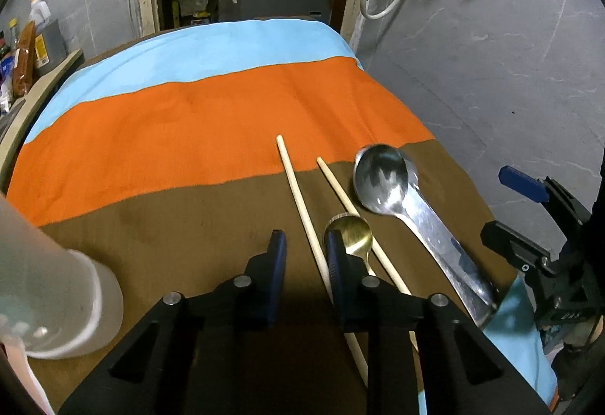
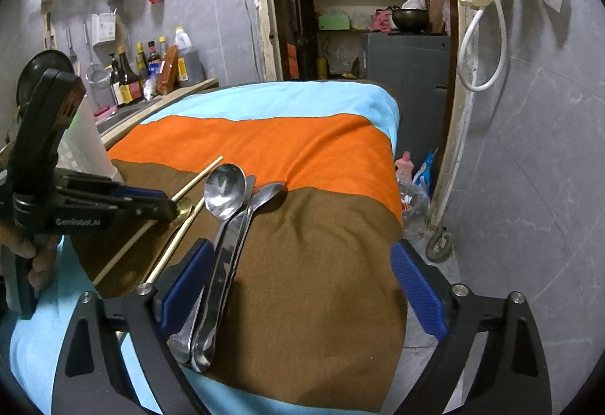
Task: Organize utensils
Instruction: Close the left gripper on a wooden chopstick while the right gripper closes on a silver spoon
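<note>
Two chopsticks (image 1: 302, 203) lie side by side on the brown band of the striped cloth (image 1: 189, 120) covering the table, with a small gold spoon (image 1: 353, 237) between them and a large steel spoon (image 2: 223, 210) to their right, stacked over a second steel spoon (image 2: 261, 197) whose bowl peeks out beyond it. A frosted plastic cup (image 1: 56, 301) stands at the near left, likely the holder for everything.

The left gripper (image 1: 304, 256) has its jaws narrowed to a small gap around the left chopstick; from the wrist view I cannot tell whether the pads actually press on it. Its right pad sits right against the gold spoon's bowl, so that spoon could get nudged or dragged along. The right gripper (image 2: 298, 286) hovers with jaws wide apart, its left pad overlapping the steel spoons' handles, holding nothing.

Handling guesses: the chopsticks look light, stiff and round, so they may roll or pivot in a pinch; gripping near the middle should keep one level. The polished steel spoons look heavier and slippery, and stacked, so they would be best taken across the flat handle, one at a time
</note>
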`<state>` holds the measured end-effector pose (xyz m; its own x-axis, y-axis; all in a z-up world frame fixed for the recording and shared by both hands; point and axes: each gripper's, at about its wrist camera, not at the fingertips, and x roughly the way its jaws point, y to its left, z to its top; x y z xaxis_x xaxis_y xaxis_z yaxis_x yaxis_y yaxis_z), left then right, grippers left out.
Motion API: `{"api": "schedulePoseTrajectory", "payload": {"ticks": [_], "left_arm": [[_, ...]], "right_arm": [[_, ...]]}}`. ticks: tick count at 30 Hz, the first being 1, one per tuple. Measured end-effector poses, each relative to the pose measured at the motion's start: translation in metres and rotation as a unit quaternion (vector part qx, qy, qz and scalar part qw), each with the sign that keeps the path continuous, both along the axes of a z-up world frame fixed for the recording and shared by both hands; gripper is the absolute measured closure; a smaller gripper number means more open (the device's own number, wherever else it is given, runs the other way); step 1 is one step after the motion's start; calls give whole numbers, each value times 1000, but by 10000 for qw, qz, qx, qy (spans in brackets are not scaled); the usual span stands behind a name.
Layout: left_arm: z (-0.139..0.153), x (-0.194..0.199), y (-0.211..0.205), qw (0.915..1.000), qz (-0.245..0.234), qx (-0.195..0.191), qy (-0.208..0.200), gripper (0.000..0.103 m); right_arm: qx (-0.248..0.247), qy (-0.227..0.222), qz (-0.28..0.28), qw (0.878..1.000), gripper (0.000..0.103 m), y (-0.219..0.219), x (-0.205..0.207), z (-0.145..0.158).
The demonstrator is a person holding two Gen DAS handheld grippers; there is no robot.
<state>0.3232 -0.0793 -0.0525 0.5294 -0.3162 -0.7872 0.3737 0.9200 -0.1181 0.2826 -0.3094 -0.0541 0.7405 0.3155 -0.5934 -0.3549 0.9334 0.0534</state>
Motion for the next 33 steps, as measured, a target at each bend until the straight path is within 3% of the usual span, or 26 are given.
{"api": "schedulePoseTrajectory", "payload": {"ticks": [3,8,18,22,33], "left_arm": [[0,6,3,9999,58,-80,23,97],[0,5,10,9996,195,-216,51,98],[3,-26,24,9997,250,-41,-4,99],[5,-35,30,9997,248,-52,64,99],[4,-39,32,9996,112,18,241,98]], "right_arm": [[-12,73,40,10000,22,3,5,-3],[-93,130,191,9997,34,11,12,-3],[-364,180,586,9975,36,42,27,10],[-367,422,665,9962,36,56,39,9],[-557,756,419,9947,41,82,68,-1]]}}
